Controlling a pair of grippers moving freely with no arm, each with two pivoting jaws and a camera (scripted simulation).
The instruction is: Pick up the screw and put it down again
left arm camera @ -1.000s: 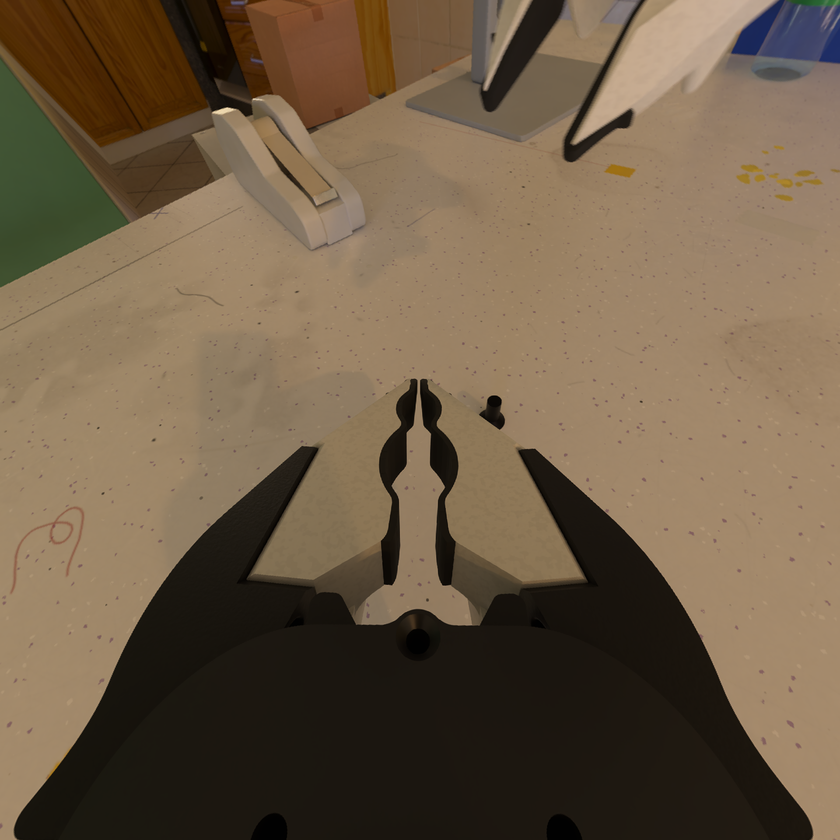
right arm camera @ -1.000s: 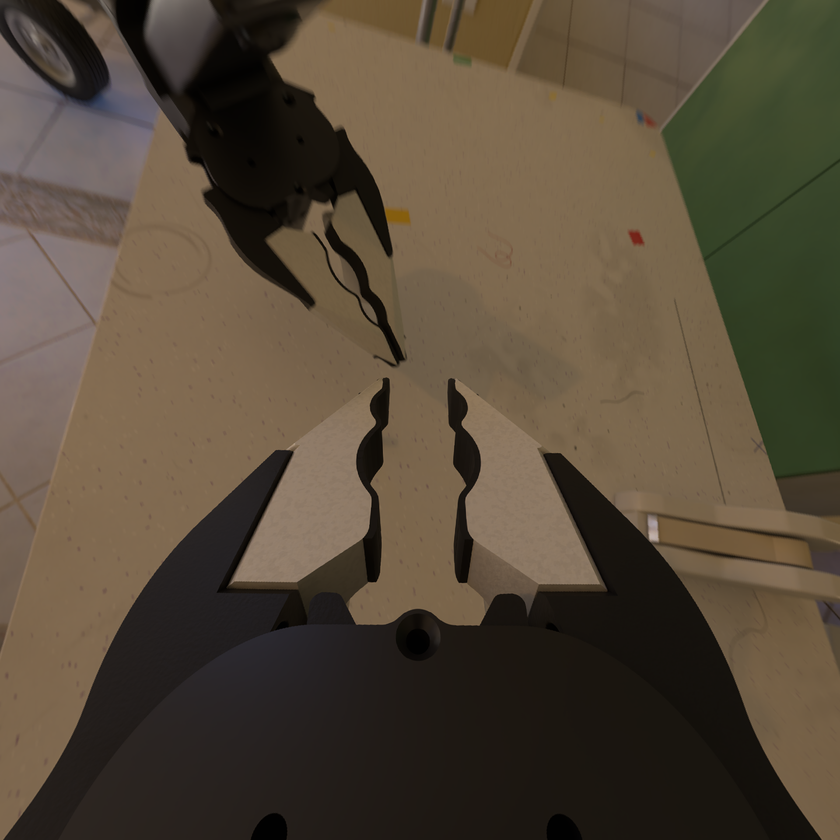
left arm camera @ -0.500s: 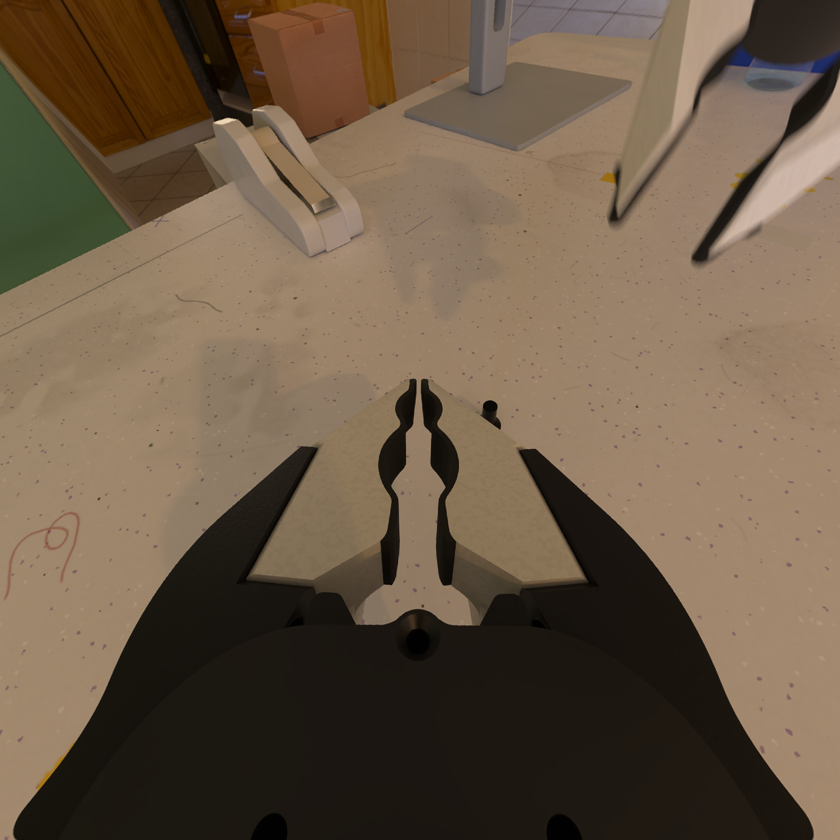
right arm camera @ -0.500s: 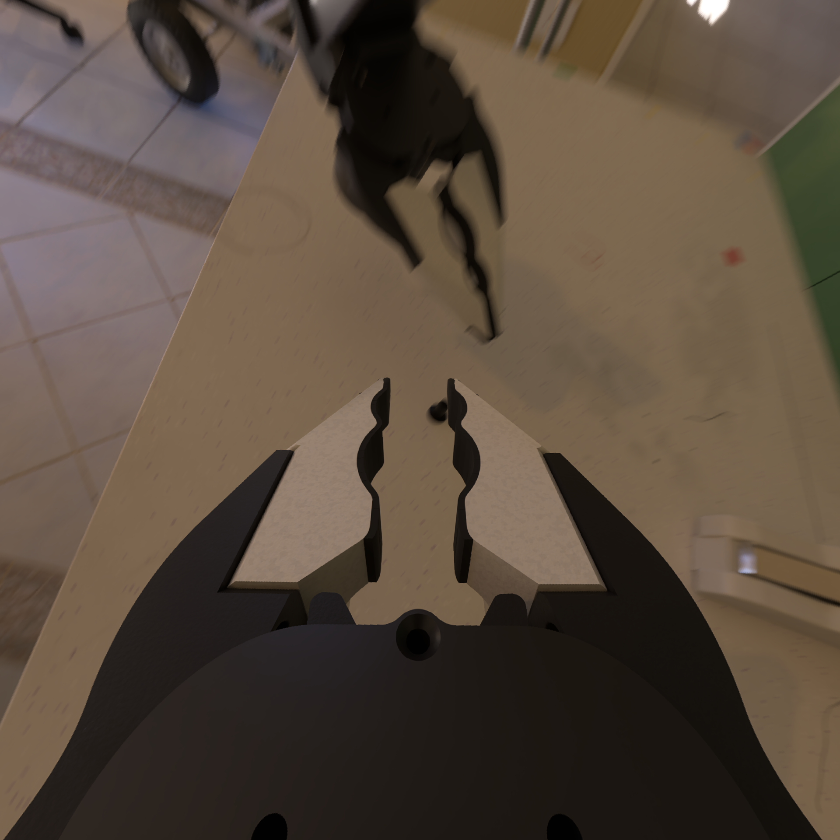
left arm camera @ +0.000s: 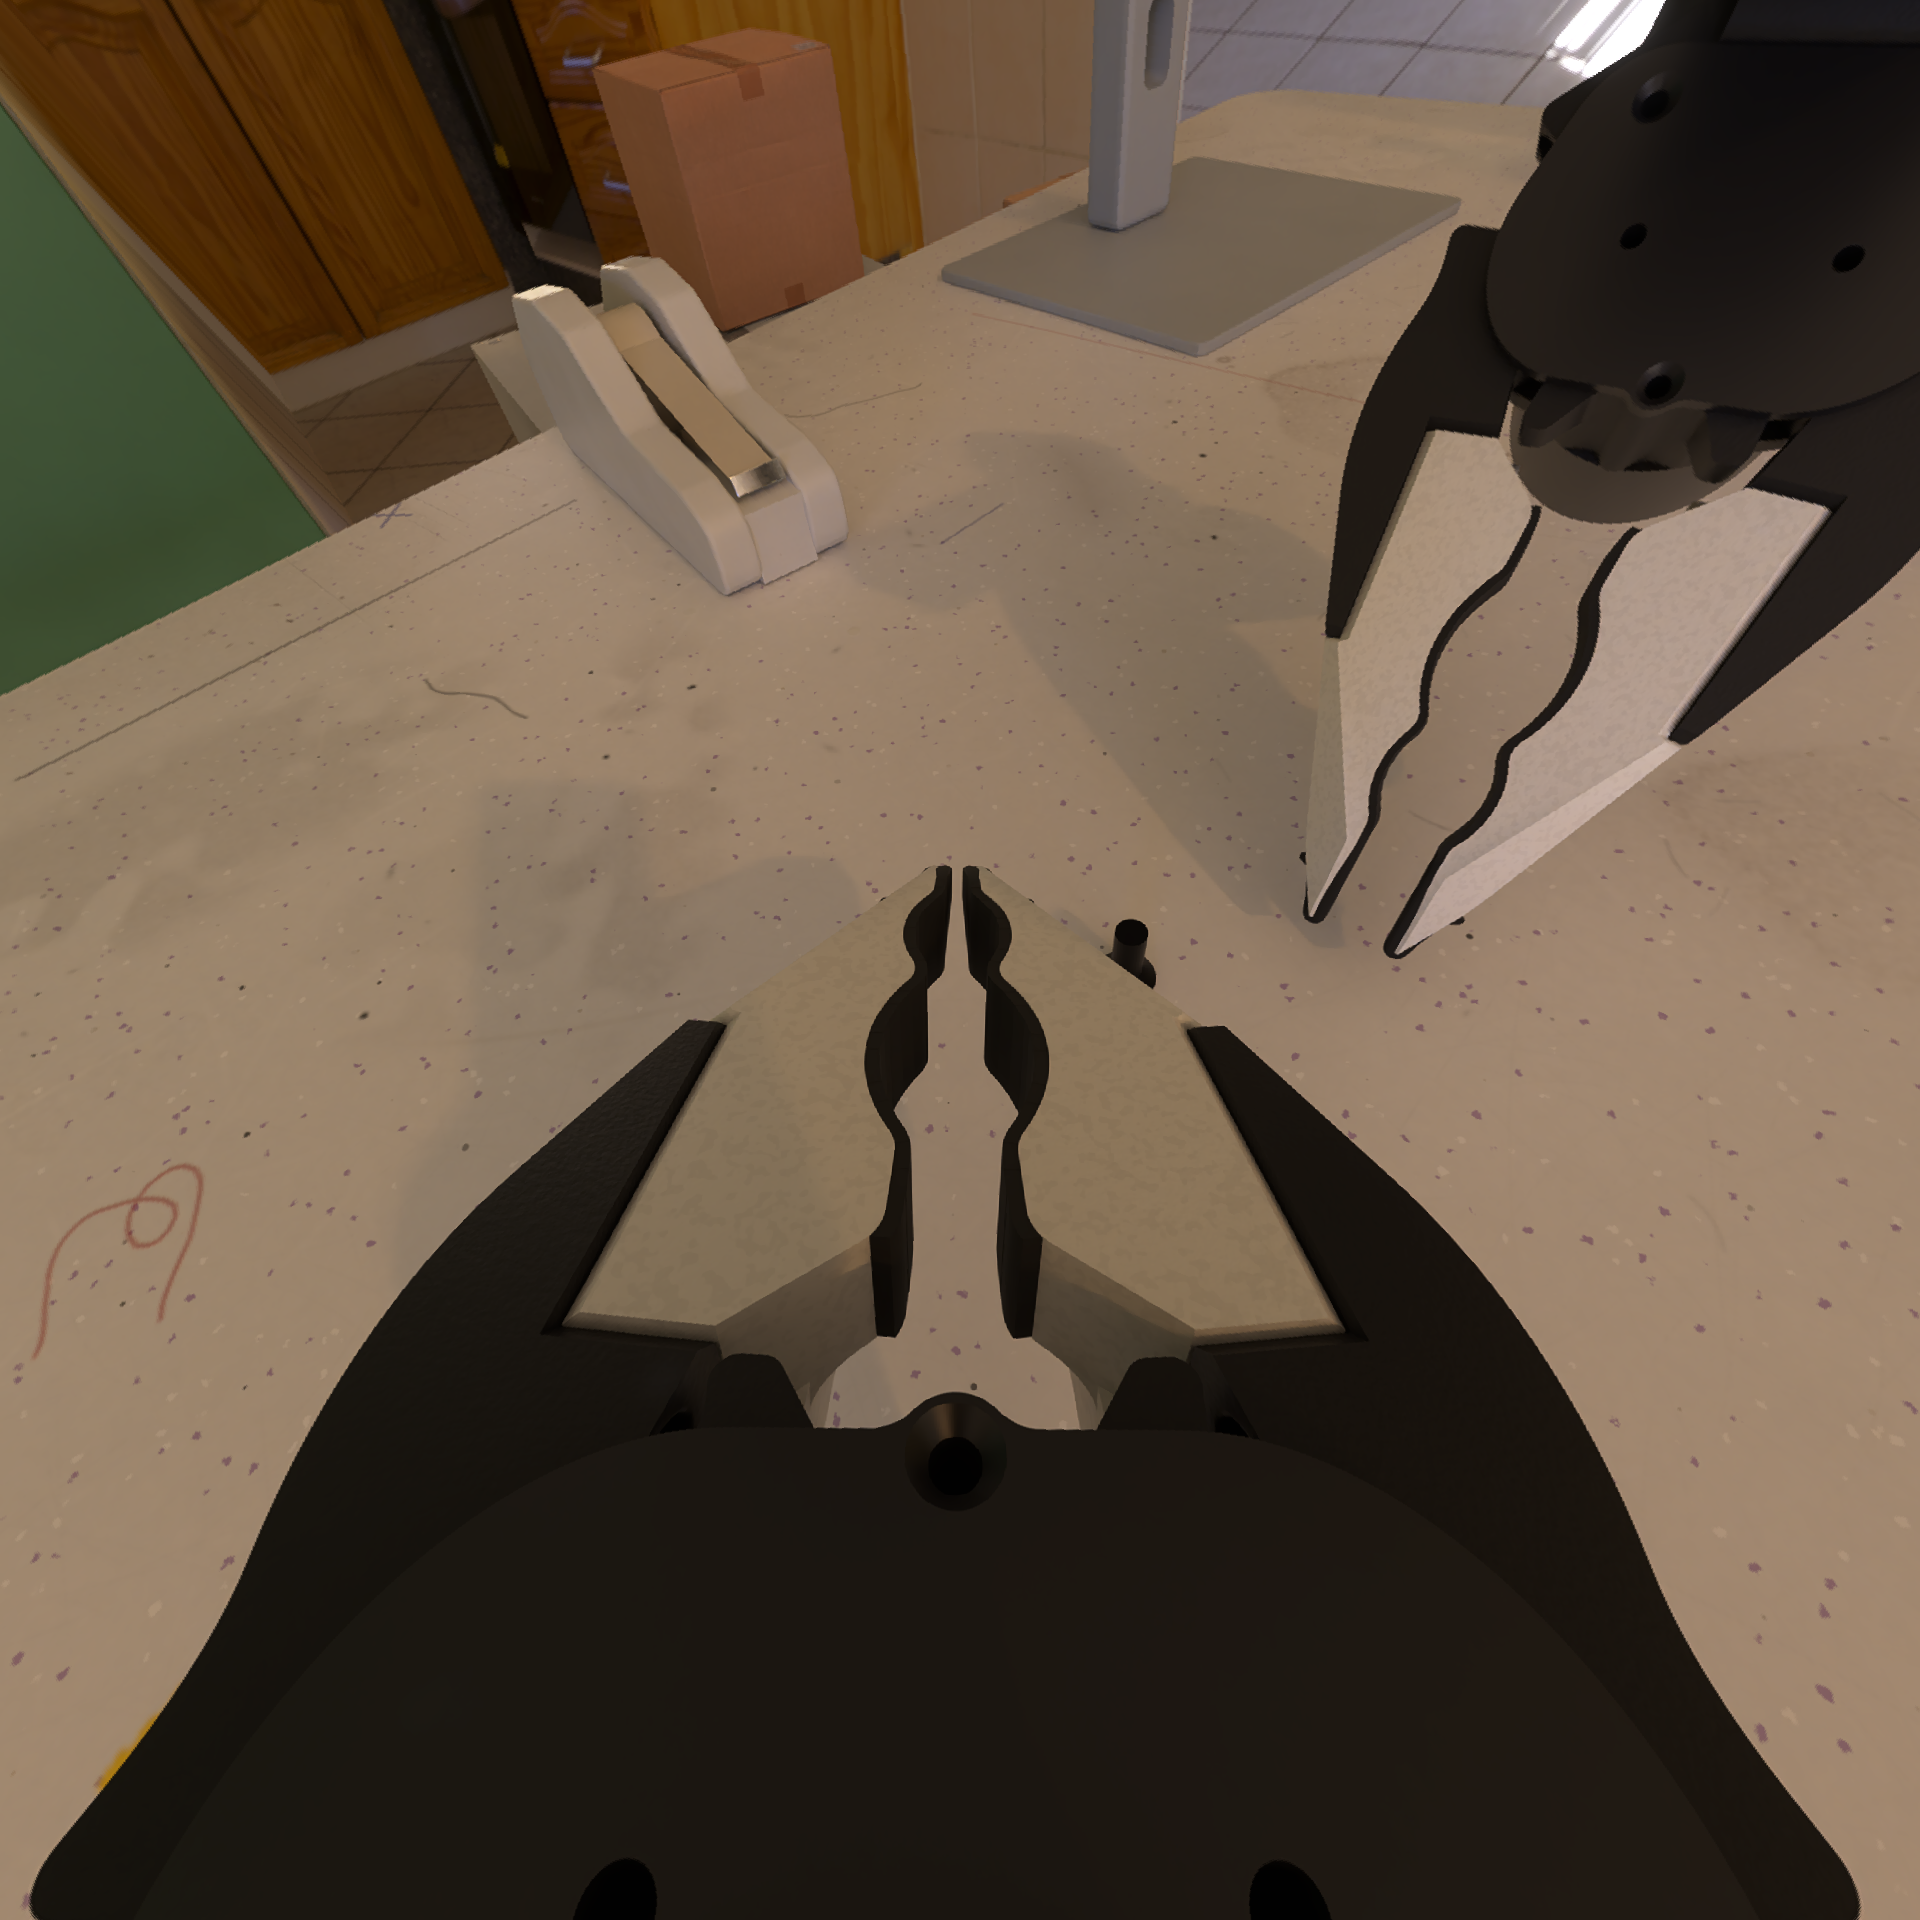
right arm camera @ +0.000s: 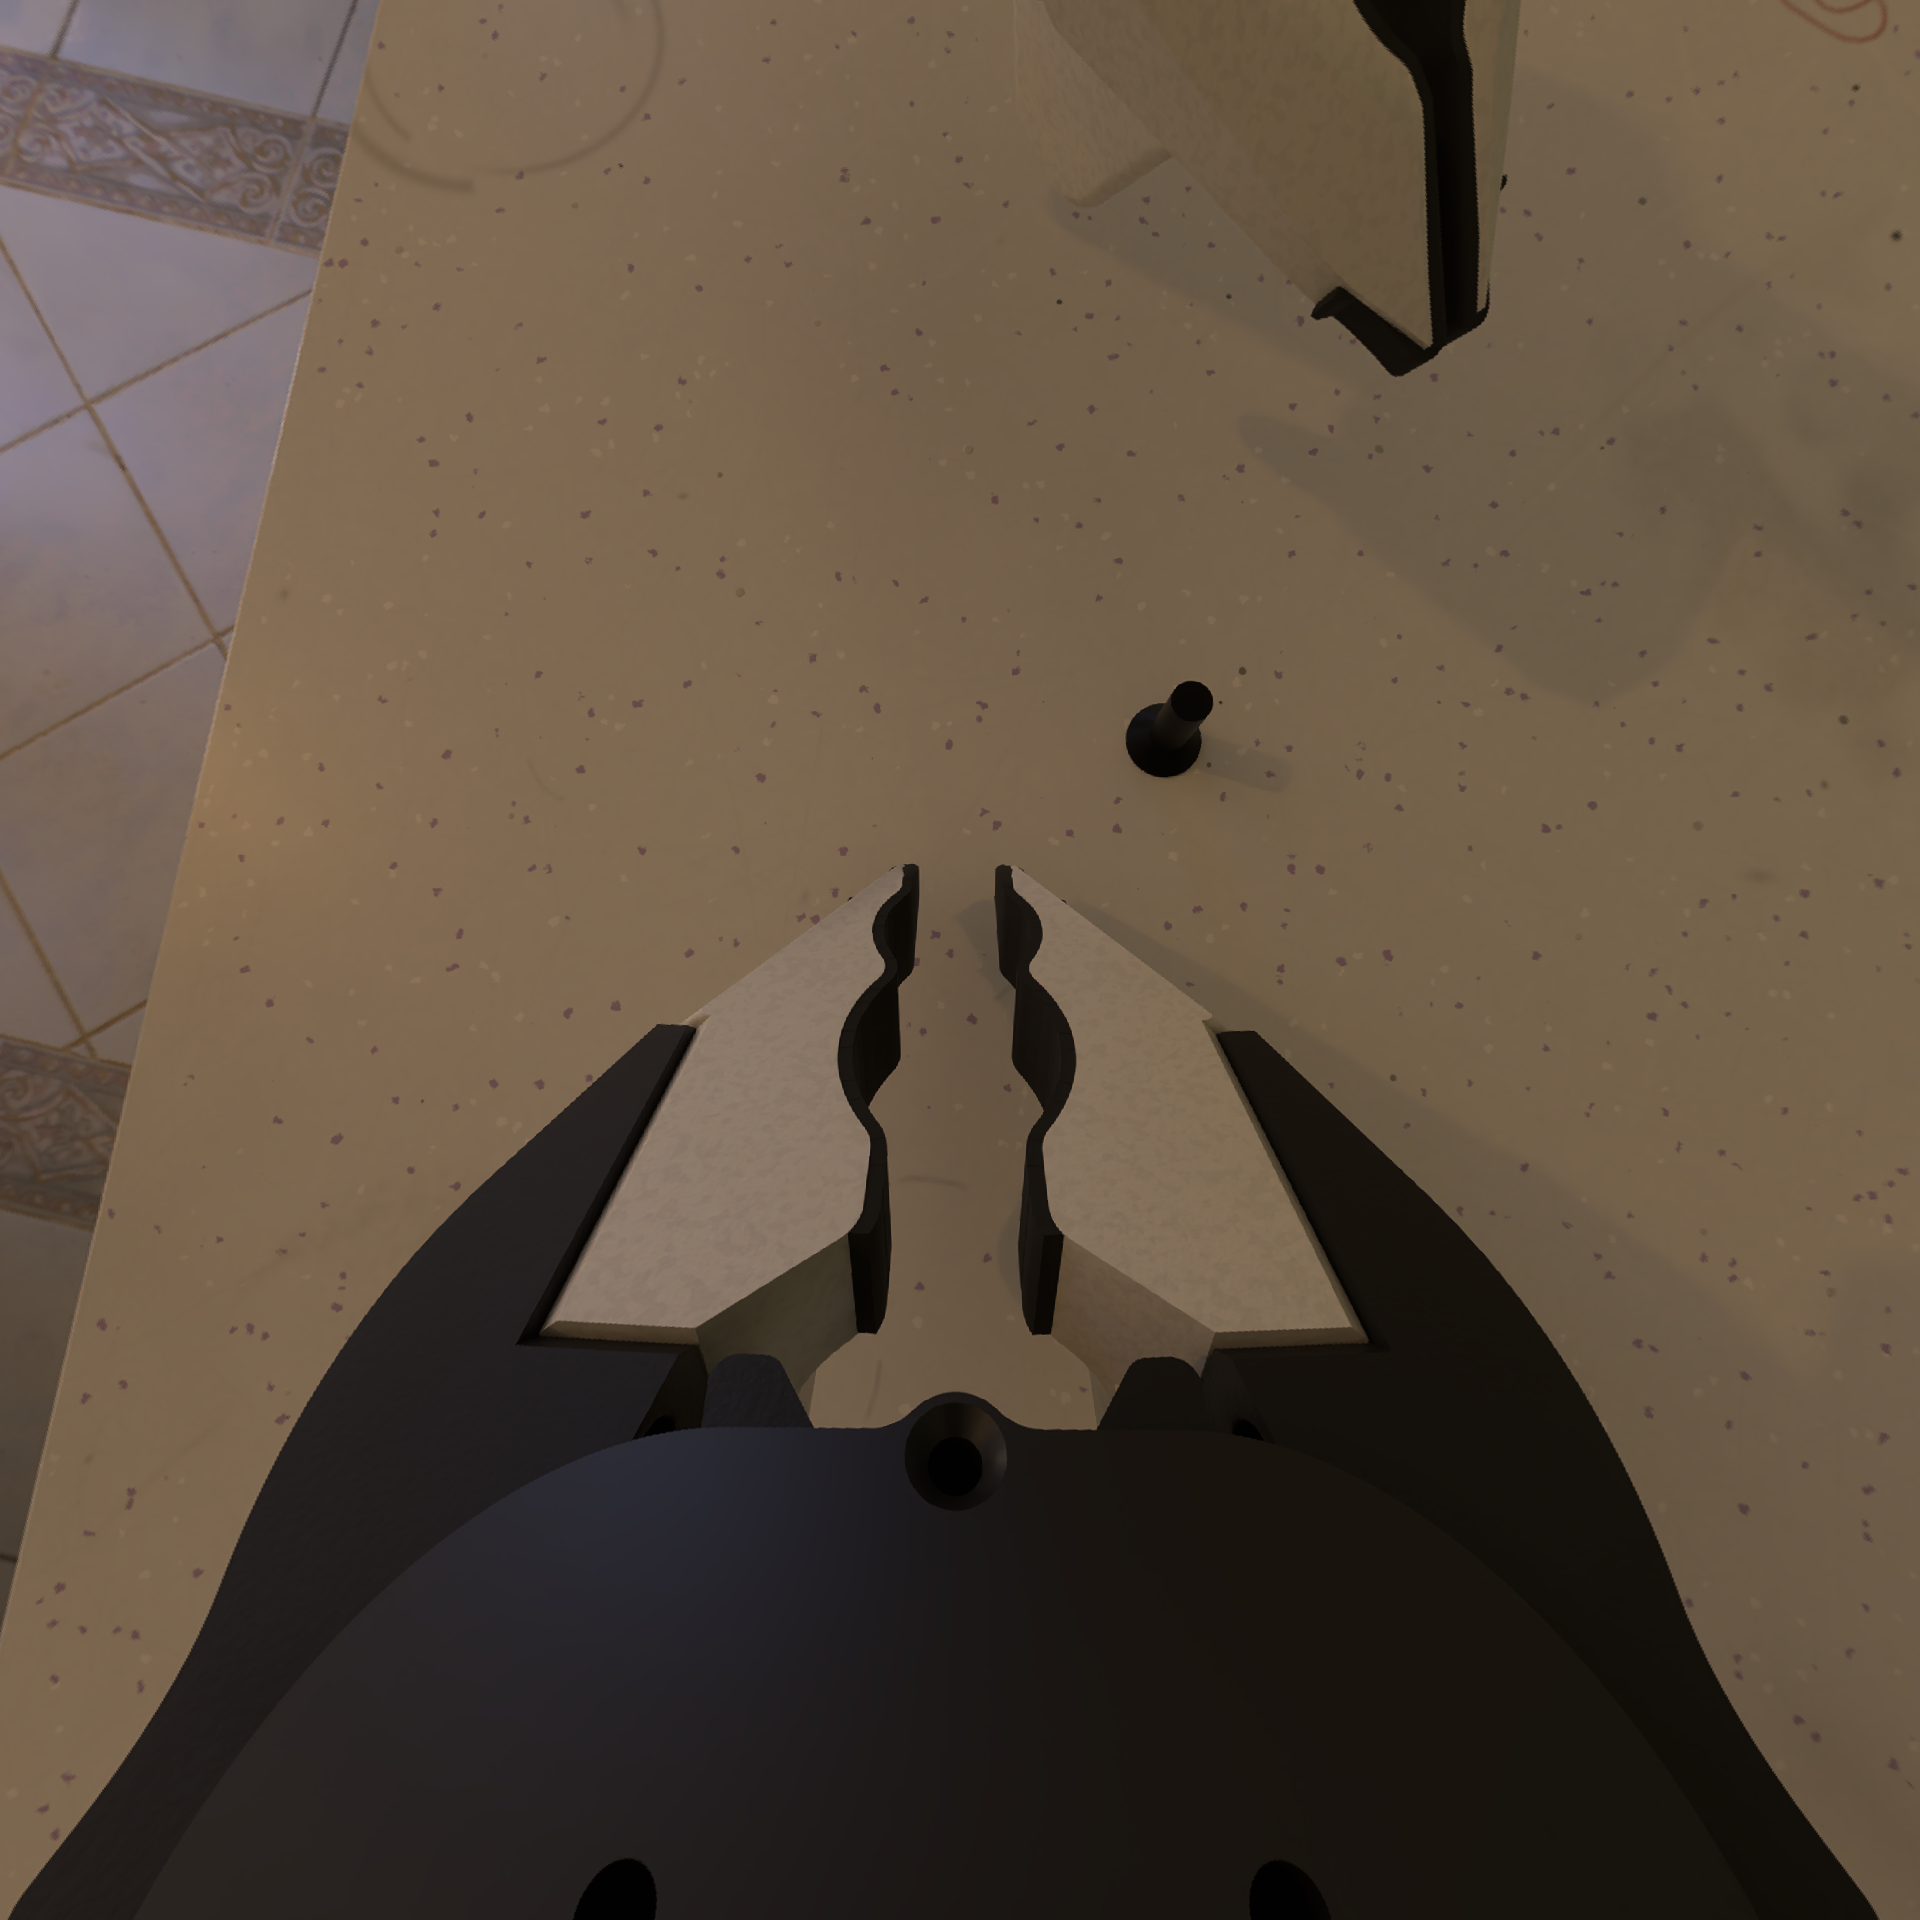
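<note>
Black and small, the screw [right arm camera: 1169, 727] stands head-down on the speckled table [right arm camera: 727, 520] with its shank pointing up, ahead of your right tongs [right arm camera: 956, 883] and offset to their right, held by neither pair. Your right tongs are slightly apart and empty, pointing down close above the table, so judge the coming move as a short shift right and forward to bring the upright shank between the tips. Your left tongs [left arm camera: 956, 883] are all but closed on nothing, with the screw [left arm camera: 1132, 948] just beside their right finger.
</note>
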